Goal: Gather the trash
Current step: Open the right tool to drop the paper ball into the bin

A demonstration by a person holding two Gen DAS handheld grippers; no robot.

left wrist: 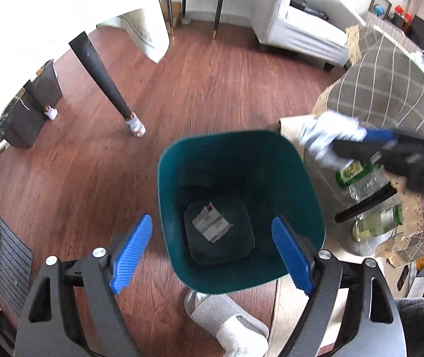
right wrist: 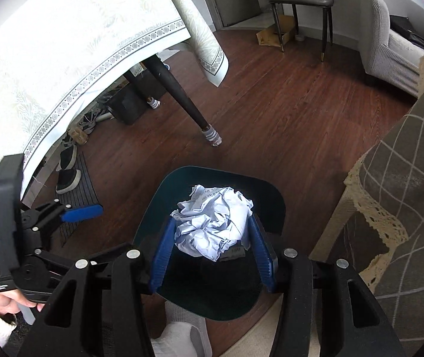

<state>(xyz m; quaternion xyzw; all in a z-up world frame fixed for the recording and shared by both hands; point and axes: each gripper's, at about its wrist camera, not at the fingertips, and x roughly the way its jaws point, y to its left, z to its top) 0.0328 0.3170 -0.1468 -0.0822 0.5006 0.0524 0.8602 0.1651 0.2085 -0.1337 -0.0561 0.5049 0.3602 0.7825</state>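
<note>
A dark green trash bin (left wrist: 307, 196) stands on the wood floor, with a small printed paper (left wrist: 212, 223) on its bottom. My left gripper (left wrist: 212, 253) is open and empty above the bin's near side. My right gripper (right wrist: 212, 250) is shut on a crumpled white paper ball (right wrist: 212, 223) and holds it over the bin (right wrist: 268, 196). In the left wrist view the right gripper (left wrist: 354, 145) and the paper ball (left wrist: 322, 136) show blurred at the bin's right rim. The left gripper (right wrist: 81, 212) shows at the left in the right wrist view.
Plastic bottles (left wrist: 360, 178) stand right of the bin by a table with a checked cloth (left wrist: 390, 89). A black table leg (left wrist: 105, 80) under a white tablecloth (right wrist: 63, 59) stands to the left. Shoes on a mat (right wrist: 69, 175), a sofa (left wrist: 301, 29), my slippered foot (left wrist: 227, 321).
</note>
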